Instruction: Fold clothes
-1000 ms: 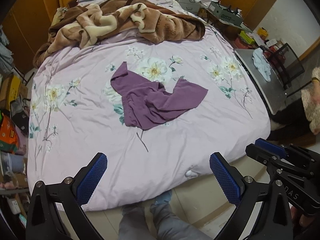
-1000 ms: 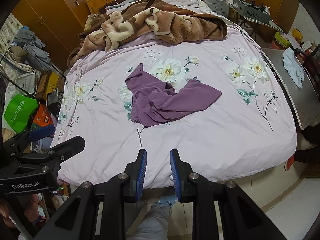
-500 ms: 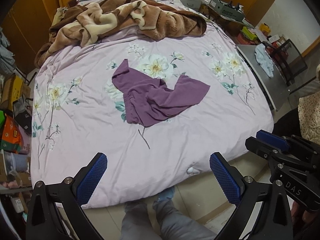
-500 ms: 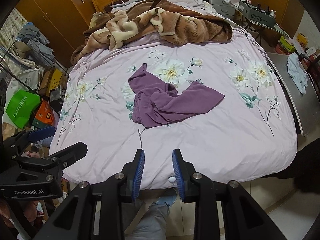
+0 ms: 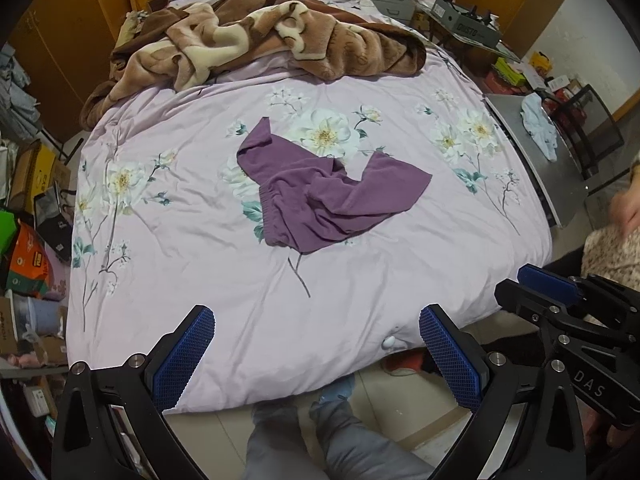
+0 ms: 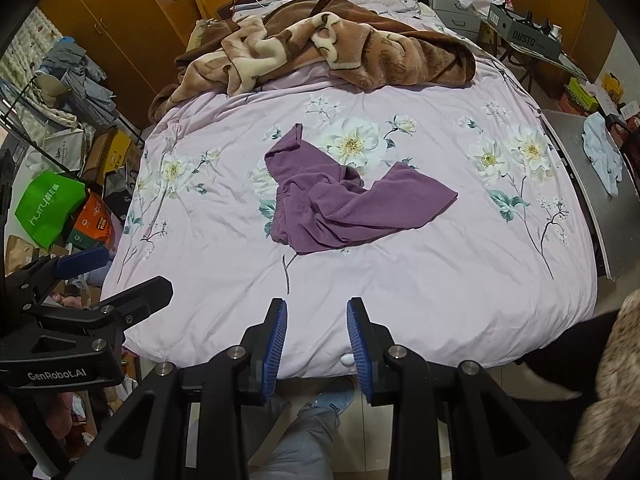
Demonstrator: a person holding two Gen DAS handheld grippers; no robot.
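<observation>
I count one purple garment [image 5: 320, 200] crumpled on one bed [image 5: 200, 272], and one brown blanket [image 5: 256, 40] heaped at its head. I have two grippers in view: my left gripper [image 5: 316, 356] and my right gripper [image 6: 316, 344], each with two blue pads. One green bag [image 6: 48, 204] sits on the floor by the bed, one pale blue cloth [image 6: 602, 152] lies on one grey table [image 6: 624, 216], and I see two trouser legs [image 5: 316, 440] below

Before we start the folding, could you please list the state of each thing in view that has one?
purple garment: crumpled, unfolded, lying on the bed.
brown blanket: bunched up at the bed's far end.
left gripper: open wide, empty.
right gripper: jaws opening, nothing between them.
light blue cloth: lying loose on the grey side table.
</observation>
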